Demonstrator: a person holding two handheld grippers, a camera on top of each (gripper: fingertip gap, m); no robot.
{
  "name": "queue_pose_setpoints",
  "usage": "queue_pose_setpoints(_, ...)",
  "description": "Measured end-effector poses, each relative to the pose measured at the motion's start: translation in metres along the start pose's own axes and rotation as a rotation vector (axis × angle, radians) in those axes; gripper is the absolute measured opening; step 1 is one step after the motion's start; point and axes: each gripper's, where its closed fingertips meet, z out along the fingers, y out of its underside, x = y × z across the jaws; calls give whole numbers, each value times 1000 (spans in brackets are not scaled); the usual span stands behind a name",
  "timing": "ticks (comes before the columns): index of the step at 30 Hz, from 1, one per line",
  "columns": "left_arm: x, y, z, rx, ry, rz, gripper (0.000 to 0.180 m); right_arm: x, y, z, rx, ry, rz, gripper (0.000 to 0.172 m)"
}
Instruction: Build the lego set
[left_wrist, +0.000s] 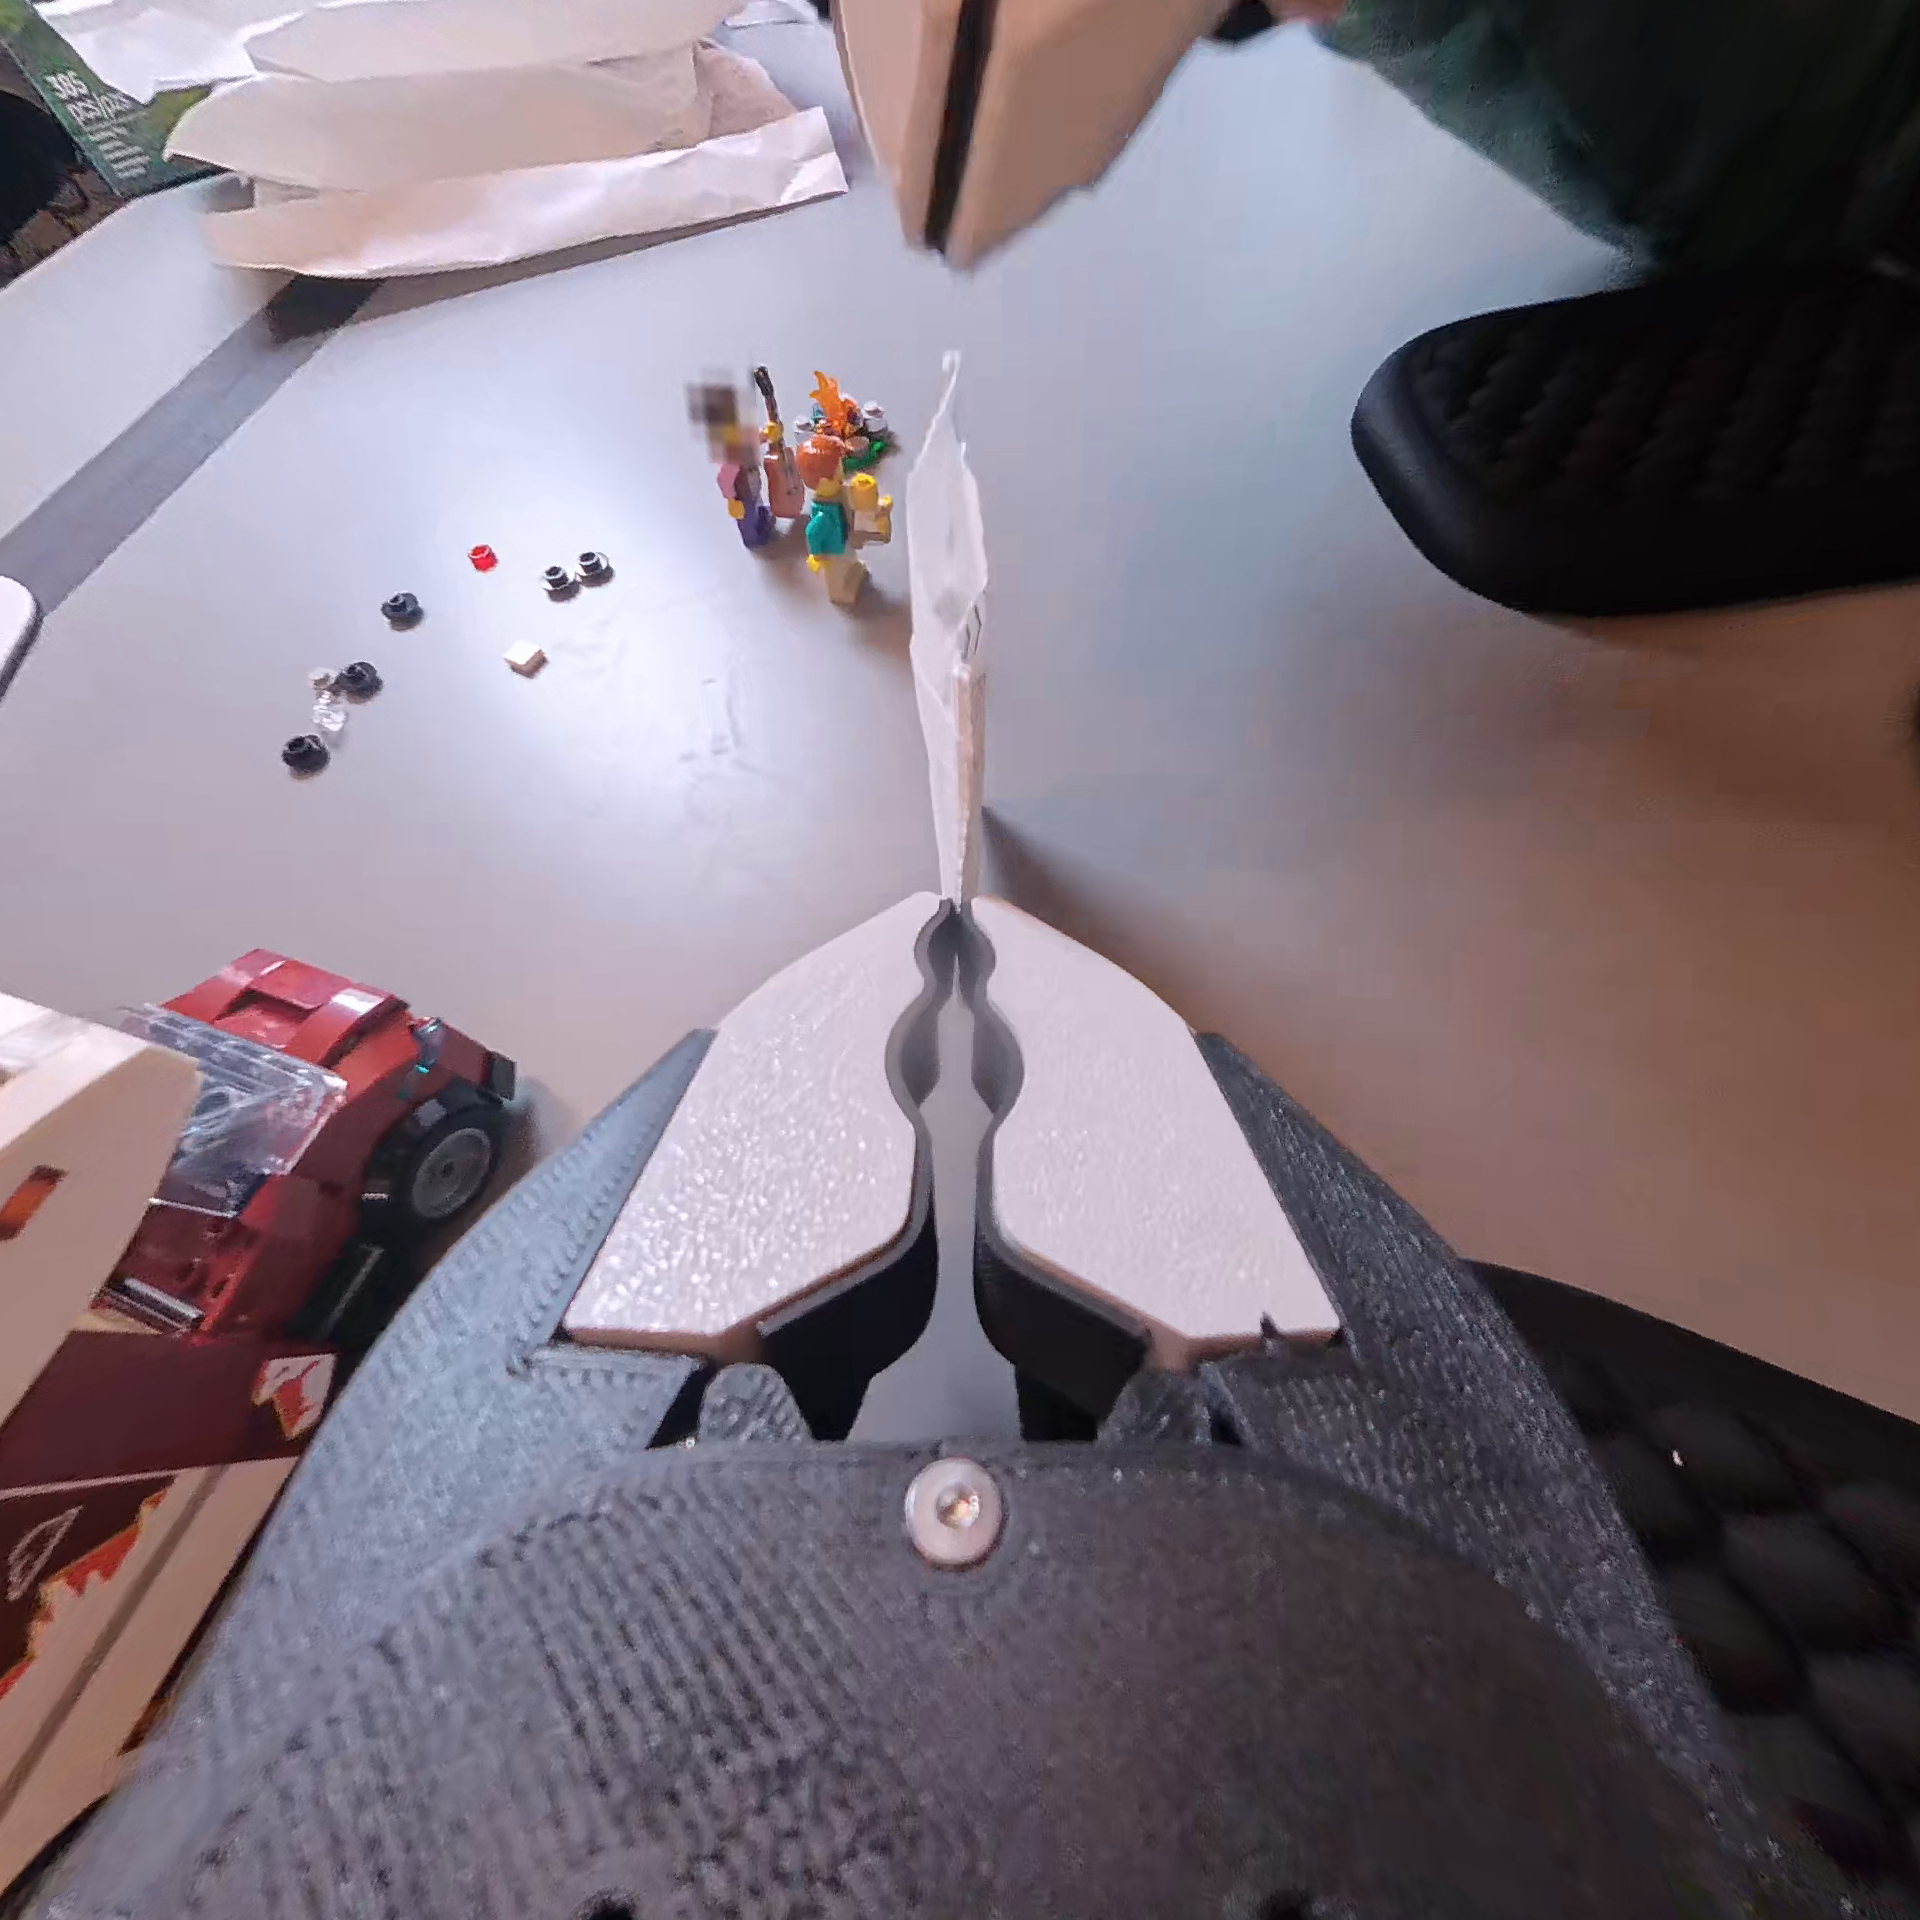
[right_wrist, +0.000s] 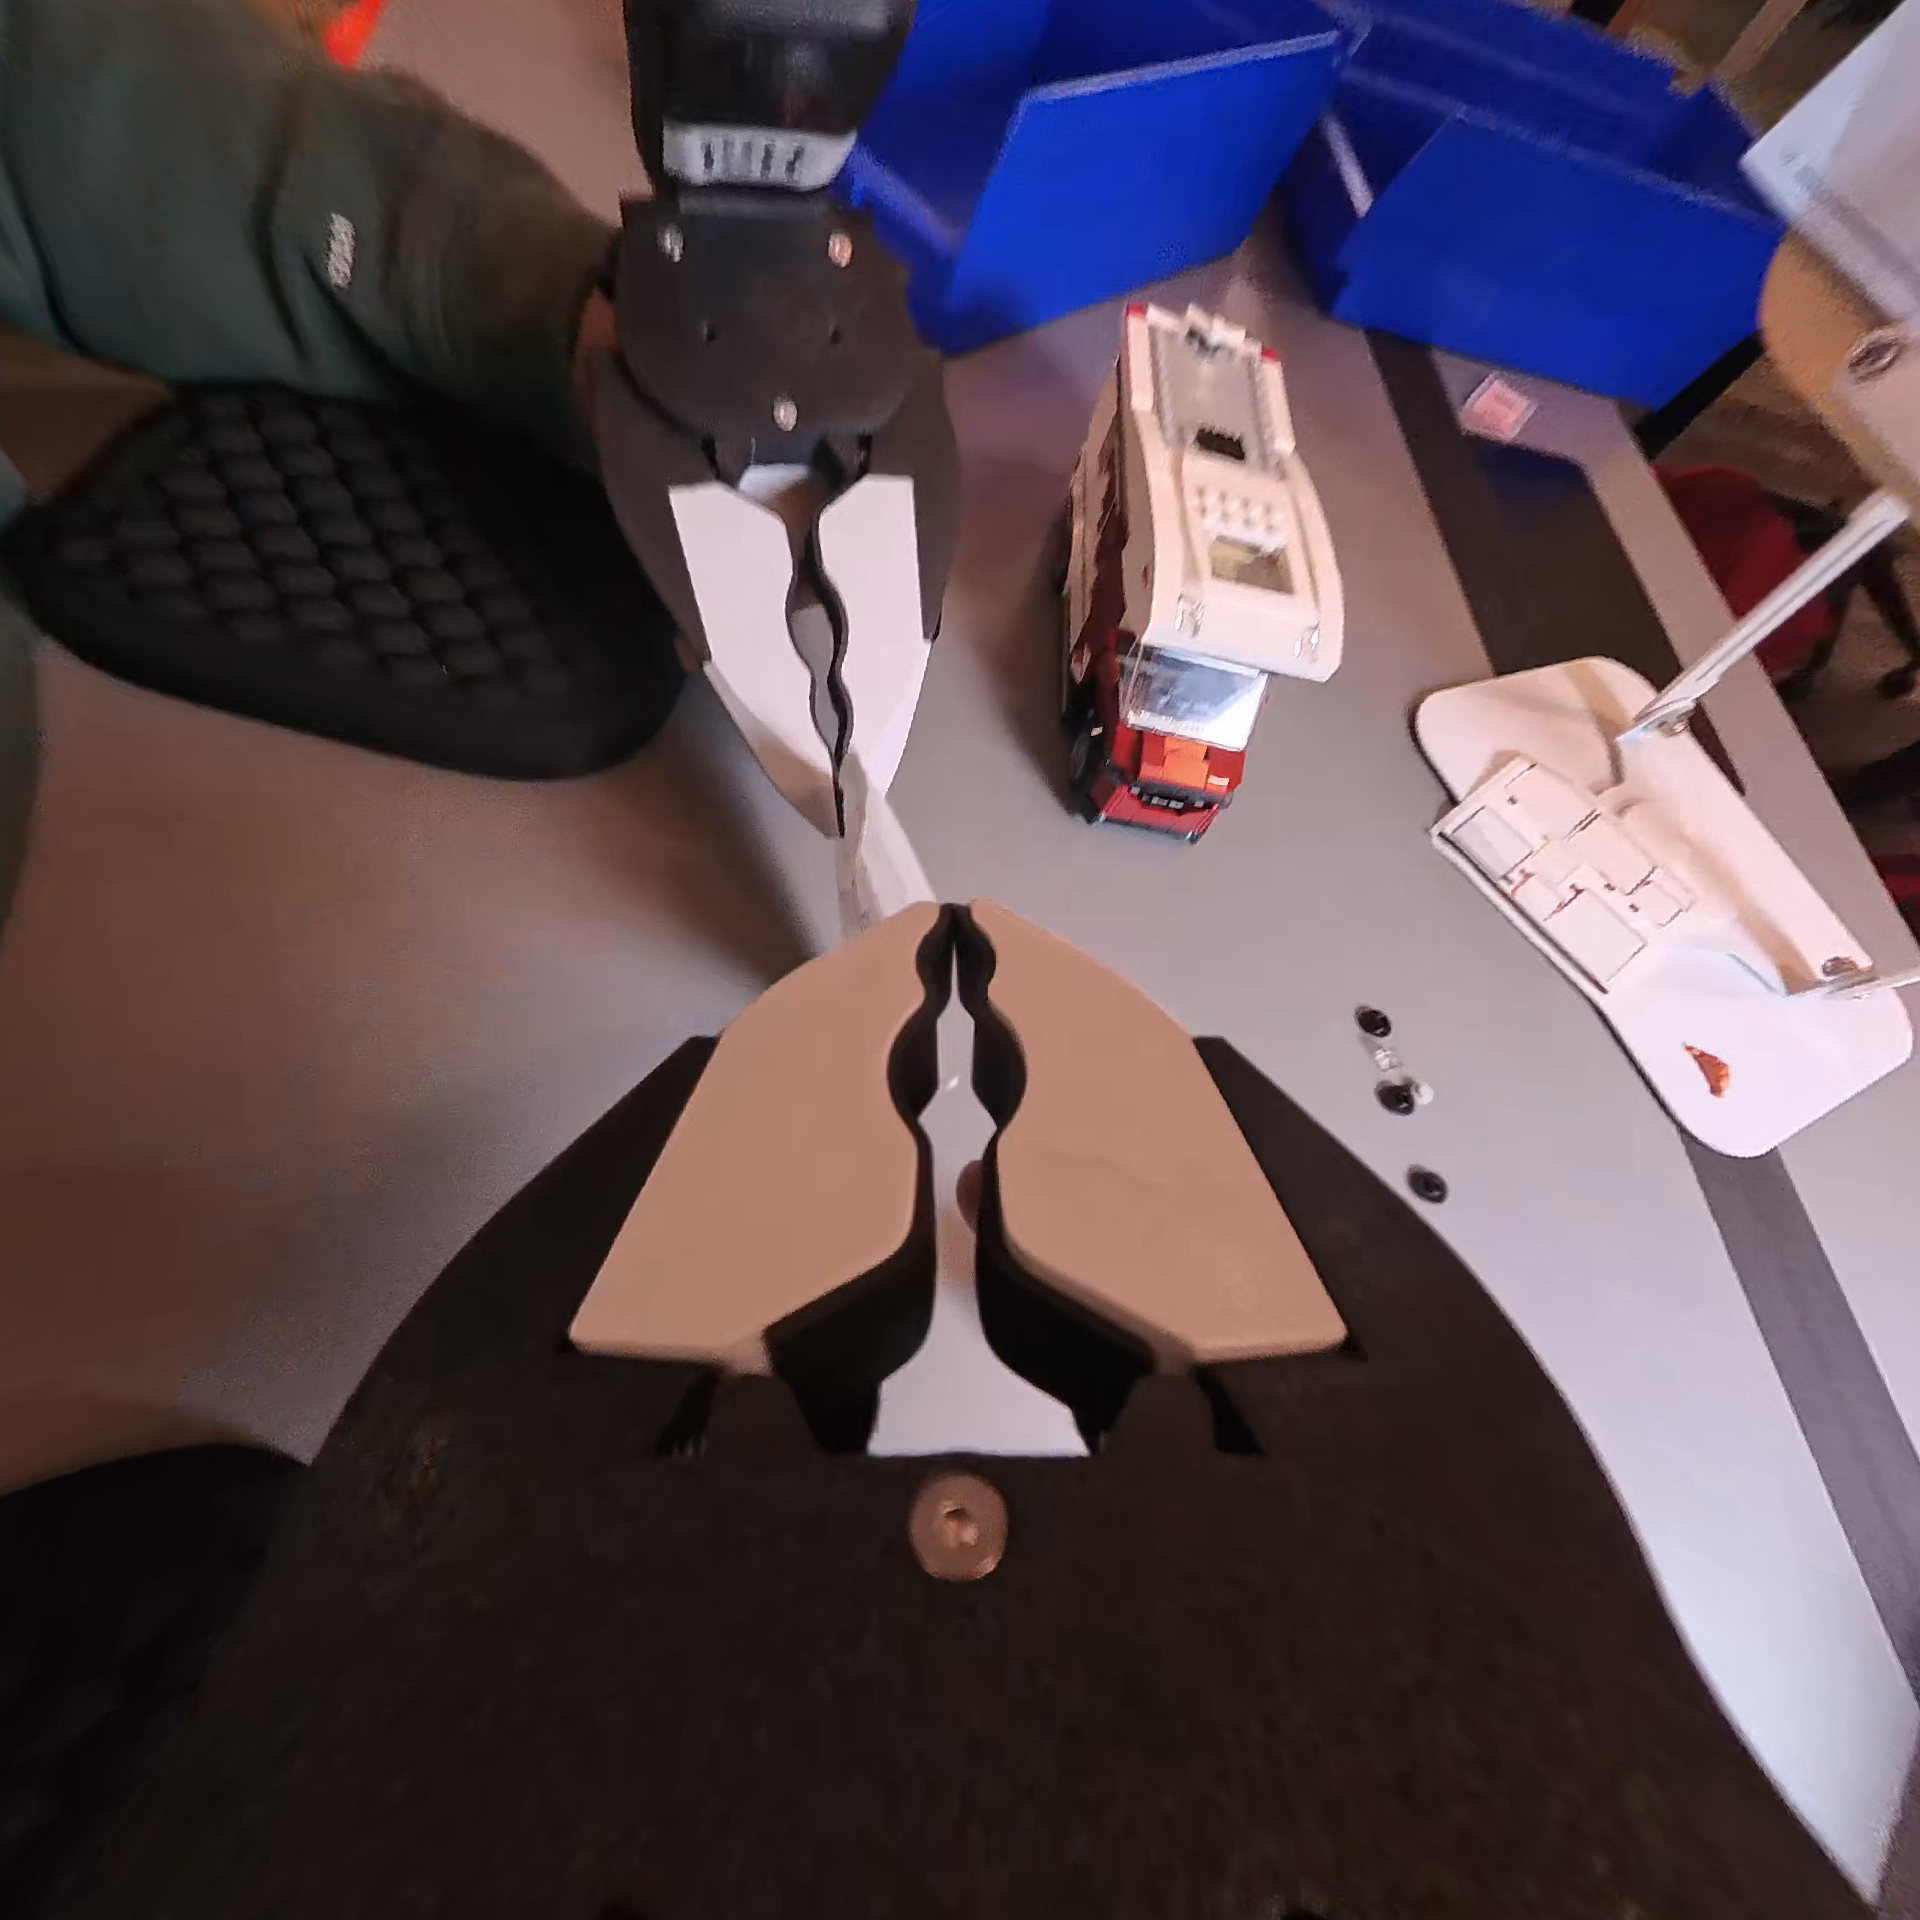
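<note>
While both grippers hover above the grey bench (left_wrist: 1143, 520), the left gripper (left_wrist: 958, 906) has its jaws clamped on a thin white paper bag (left_wrist: 945, 582); the right gripper (right_wrist: 954, 912) has its jaws together, just beside that bag, near a red toy truck (right_wrist: 1184, 644).

A paper bag (left_wrist: 948, 540) stands between the left tongs (left_wrist: 958, 906) and the right tongs (left_wrist: 951, 255), above the surface (left_wrist: 1195, 727). Figures (left_wrist: 805, 478) stand just left of it, loose studs (left_wrist: 400, 608) farther left, a truck (left_wrist: 312, 1122) nearest.
</note>
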Motion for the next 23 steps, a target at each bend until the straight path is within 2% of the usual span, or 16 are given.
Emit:
queue_pose_setpoints(2, 2, -1, 0, -13, -11, 33, 1, -1, -5, -1, -6, 10, -5, 0)
queue_pose_setpoints(10, 17, -5, 8, -65, -36, 156, 0, -32, 16, 25, -180, -38, -138, 0)
queue_pose_setpoints(14, 21, -7, 8, -59, -23, 148, 0, -38, 18, 20, -209, -59, -175, 0)
queue_pose_setpoints(19, 25, -8, 8, -71, 5, 109, 0, -43, 19, 16, -250, -41, -308, 0)
queue_pose_setpoints(23, 28, -7, 9, -76, 23, 95, 0, -48, 24, 15, -281, -71, -326, 0)
